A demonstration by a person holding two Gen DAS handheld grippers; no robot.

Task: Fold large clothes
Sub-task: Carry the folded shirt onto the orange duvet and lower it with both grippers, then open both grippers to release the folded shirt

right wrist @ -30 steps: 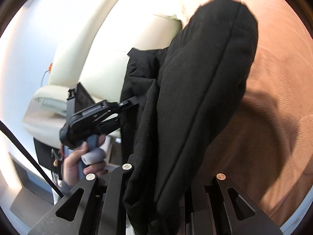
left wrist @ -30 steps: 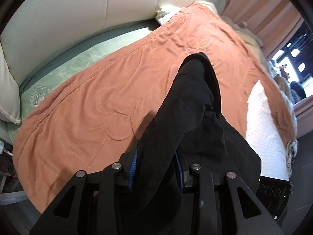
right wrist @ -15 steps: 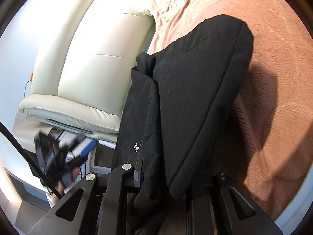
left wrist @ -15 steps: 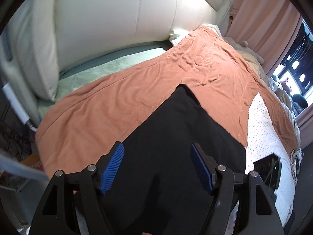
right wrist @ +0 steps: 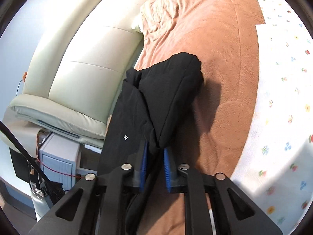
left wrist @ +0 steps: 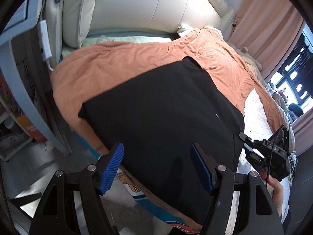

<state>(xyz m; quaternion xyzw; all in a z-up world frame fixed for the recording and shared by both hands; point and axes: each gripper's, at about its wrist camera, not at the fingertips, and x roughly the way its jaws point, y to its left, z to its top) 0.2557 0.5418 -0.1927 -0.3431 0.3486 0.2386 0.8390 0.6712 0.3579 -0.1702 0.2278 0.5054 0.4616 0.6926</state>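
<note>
A black garment (left wrist: 162, 101) lies folded flat across the near corner of the bed, its front edge hanging over the side. My left gripper (left wrist: 156, 146) hovers over that edge, open, with nothing pinched between its blue pads. In the right wrist view the same black garment (right wrist: 166, 90) bunches into a thick fold. My right gripper (right wrist: 155, 146) is closing, and its pads press on that fold. The left wrist view also shows the right gripper (left wrist: 245, 143) at the garment's right edge, held by a hand (left wrist: 276, 190).
An orange bedspread (left wrist: 121, 62) covers the bed, with a white flowered sheet (right wrist: 283, 98) beside it. A cream padded headboard (left wrist: 146, 5) stands behind. A bedside cabinet (right wrist: 58, 156) with cables and the floor (left wrist: 49, 166) lie off the bed's corner. Curtains and a window (left wrist: 293, 82) are far right.
My left gripper let go of the black garment, opened wide and drew back off the bed corner. The garment, hanging bunched before, now lies spread flat. The right gripper kept its hold.
</note>
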